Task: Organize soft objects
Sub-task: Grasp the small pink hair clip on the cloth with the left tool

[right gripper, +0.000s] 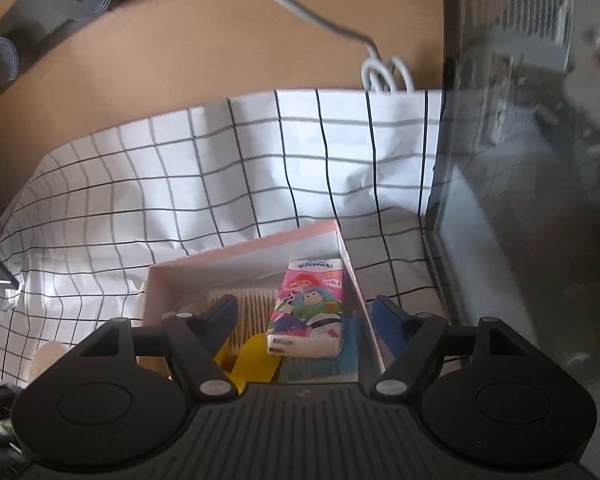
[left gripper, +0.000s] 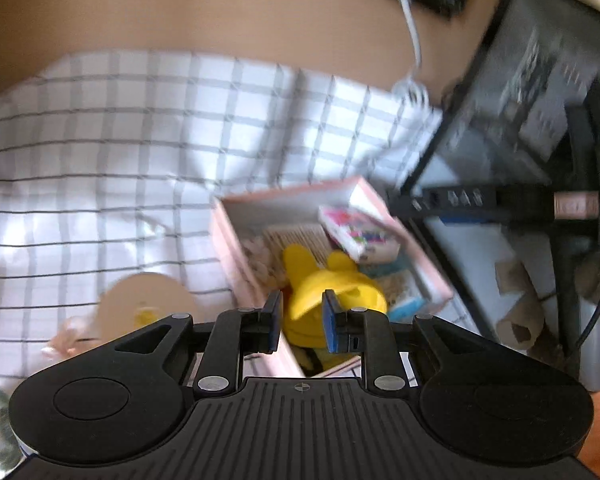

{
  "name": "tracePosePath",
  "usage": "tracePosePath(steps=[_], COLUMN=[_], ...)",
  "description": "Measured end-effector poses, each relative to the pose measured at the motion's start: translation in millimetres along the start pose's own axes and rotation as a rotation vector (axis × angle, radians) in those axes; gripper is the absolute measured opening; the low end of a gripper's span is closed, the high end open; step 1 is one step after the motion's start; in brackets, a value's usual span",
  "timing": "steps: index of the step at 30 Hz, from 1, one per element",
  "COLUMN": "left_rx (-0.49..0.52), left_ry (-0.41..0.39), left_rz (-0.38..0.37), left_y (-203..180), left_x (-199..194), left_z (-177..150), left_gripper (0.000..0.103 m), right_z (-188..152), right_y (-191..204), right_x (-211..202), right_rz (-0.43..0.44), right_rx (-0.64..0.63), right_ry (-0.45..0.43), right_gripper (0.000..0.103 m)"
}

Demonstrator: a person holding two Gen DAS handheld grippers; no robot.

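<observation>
A pink open box [left gripper: 236,264] sits on a white checked cloth [left gripper: 140,140]. Inside lie a yellow plush toy [left gripper: 324,280], a pink tissue pack [left gripper: 360,232], cotton swabs [left gripper: 300,240] and a light blue pack [left gripper: 404,304]. My left gripper [left gripper: 300,320] hovers over the box's near end, jaws partly open around the yellow plush without clearly pinching it. In the right wrist view the box [right gripper: 244,252] holds the tissue pack [right gripper: 308,312] leaning on its right wall, with the yellow plush [right gripper: 256,356] below. My right gripper [right gripper: 304,316] is open above the box, empty.
A beige soft toy [left gripper: 144,304] lies on the cloth left of the box. A black metal rack [left gripper: 500,200] with cardboard tubes [left gripper: 520,320] stands right. A glass panel [right gripper: 500,200] rises right of the box. A coiled white cable [right gripper: 384,72] lies on the wooden table [right gripper: 220,60].
</observation>
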State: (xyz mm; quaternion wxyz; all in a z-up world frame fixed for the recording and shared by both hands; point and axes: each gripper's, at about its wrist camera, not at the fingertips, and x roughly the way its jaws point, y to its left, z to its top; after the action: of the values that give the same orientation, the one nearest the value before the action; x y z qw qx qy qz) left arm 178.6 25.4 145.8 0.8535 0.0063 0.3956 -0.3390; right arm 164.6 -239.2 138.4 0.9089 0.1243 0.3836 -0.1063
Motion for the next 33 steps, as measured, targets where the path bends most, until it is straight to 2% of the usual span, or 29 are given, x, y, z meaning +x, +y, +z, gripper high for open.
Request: tracePosePath(steps=[3,6,8,13,16,20,23,25,29,31,33], left_rx=[-0.065,-0.146,-0.217,-0.353,-0.388,-0.383,-0.431,-0.463,-0.446,-0.454,-0.460], left_ry=[-0.090,-0.137,-0.144,-0.117,-0.108,-0.075,-0.056,-0.042,-0.004,0.048,0.091], left_rz=[0.044,0.138,0.211,0.300,0.274,0.215,0.165,0.144,0.240,0.286,0.314], left_y=[29.6,63.2,86.9,123.7,132.6,135.5,139.4,143.3,143.9,146.3,149.0], left_x=[-41.7,-75.4,-93.5,-106.9,-105.6,-95.6,-87.4,-80.8,-58.3,-38.2,-16.4], left_z=[-17.8,-40.5,-60.0,-97.0,-111.1,-109.1,-91.5,-76.3,-37.8,-26.5,-22.6], left_gripper=[0.023,0.023,0.023,0.023,0.023,0.023,0.023,0.023,0.023,0.023,0.024], right_z=[-4.5,-10.2,-14.8,-46.7,-75.6,-94.4,-72.1,-38.4,24.6,40.5,41.5], right_y=[14.2,26.2,36.7,80.0,109.3,140.5,162.6,178.2,197.2,200.7,199.3], right_x=[-23.5,-38.5,-43.8,-46.1,-45.9,-48.3,-60.3,-71.4,-86.5,-90.9,-91.9], right_rz=[-0.019,0.005,0.033,0.119,0.166,0.239,0.279,0.293,0.334,0.355,0.354], right_rx=[-0.037,-0.039,-0.054,-0.193,-0.332,-0.437,-0.477,-0.467,-0.394,-0.375,-0.385], right_ry=[-0.061,-0.084,-0.084,-0.051,-0.020,0.000,-0.017,-0.025,-0.030,-0.062,-0.100], right_gripper=[0.075,0.075,0.075,0.075,0.075,0.075,0.075,0.075,0.076,0.078,0.082])
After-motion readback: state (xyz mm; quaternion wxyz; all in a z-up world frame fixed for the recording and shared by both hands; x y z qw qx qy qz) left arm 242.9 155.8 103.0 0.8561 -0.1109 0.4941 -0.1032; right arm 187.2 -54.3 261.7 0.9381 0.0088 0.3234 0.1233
